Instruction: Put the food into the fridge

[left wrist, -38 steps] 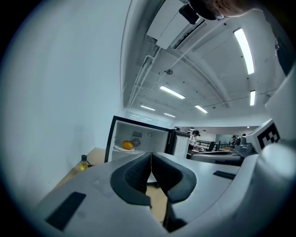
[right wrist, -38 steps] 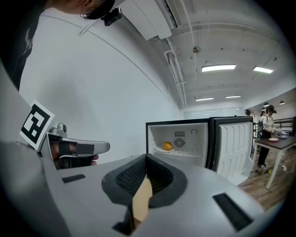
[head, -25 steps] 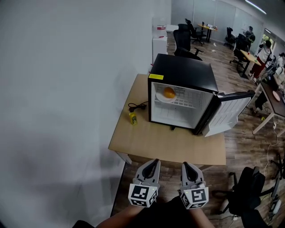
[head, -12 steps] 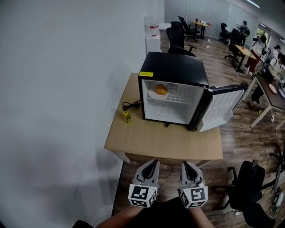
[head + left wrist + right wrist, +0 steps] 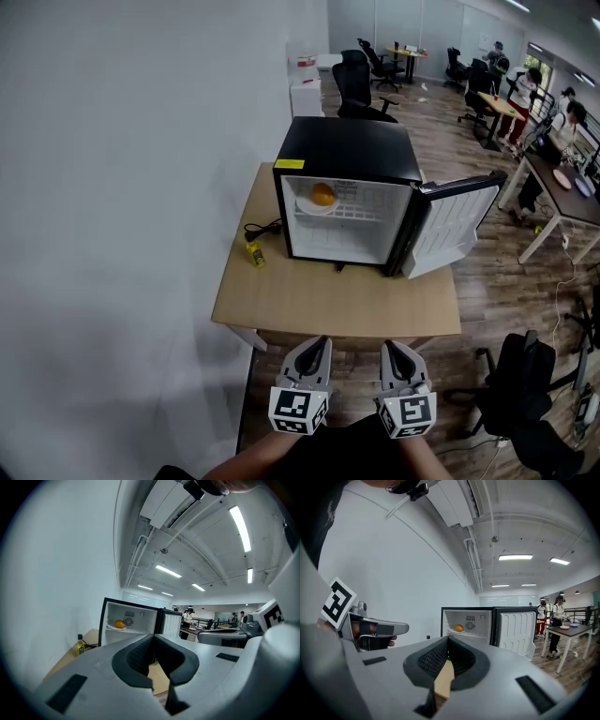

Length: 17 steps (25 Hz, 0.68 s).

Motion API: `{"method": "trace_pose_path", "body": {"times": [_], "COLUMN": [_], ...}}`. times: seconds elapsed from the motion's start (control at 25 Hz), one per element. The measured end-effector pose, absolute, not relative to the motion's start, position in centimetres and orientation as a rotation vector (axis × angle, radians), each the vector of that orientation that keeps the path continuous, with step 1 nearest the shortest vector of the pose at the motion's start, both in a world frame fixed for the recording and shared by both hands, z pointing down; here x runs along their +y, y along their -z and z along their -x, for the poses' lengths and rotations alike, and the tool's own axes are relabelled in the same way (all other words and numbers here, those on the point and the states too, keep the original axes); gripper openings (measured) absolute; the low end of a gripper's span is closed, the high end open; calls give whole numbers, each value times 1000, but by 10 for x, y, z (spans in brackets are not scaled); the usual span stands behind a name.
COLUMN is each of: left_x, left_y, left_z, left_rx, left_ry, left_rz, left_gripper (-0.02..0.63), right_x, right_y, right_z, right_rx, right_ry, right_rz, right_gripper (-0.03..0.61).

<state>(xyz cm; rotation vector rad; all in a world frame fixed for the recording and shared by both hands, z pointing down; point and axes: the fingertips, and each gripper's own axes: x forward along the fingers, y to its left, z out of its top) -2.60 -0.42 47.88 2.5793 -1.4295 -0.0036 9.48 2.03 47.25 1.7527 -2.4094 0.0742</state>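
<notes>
Fridge (image 5: 349, 155), far on desk (image 5: 328, 302), door open rightward; orange (image 5: 322, 194) on plate (image 5: 306, 205), upper shelf. Left gripper (image 5: 318, 344), right gripper (image 5: 391, 348): near side, jaws clenched on nothing

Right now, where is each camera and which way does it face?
Head view: on the person's head, steeply down at table and open fridge; left gripper, right gripper, forearms at bottom.
Left gripper view: on the left gripper, level along its shut jaws toward the fridge; right gripper at right.
Right gripper view: on the right gripper, along its shut jaws toward the fridge; left gripper at left.
Shared: all see the orange in the fridge.
</notes>
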Motion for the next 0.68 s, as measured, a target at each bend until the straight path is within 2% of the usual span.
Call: {"method": "trace_pose_path", "body": {"times": [0.68], "left_x": [-29], "left_y": [-477], "left_z": [43], "left_rx": [-1435], "left_ry": [22], "left_rz": [-2577], "left_gripper": [16], "right_x": [1], "right_y": [-473], "right_z": [-78], "right_rx": [-2406], "right_ry": [-41], "right_rz": [-1733], "right_gripper": [60]}}
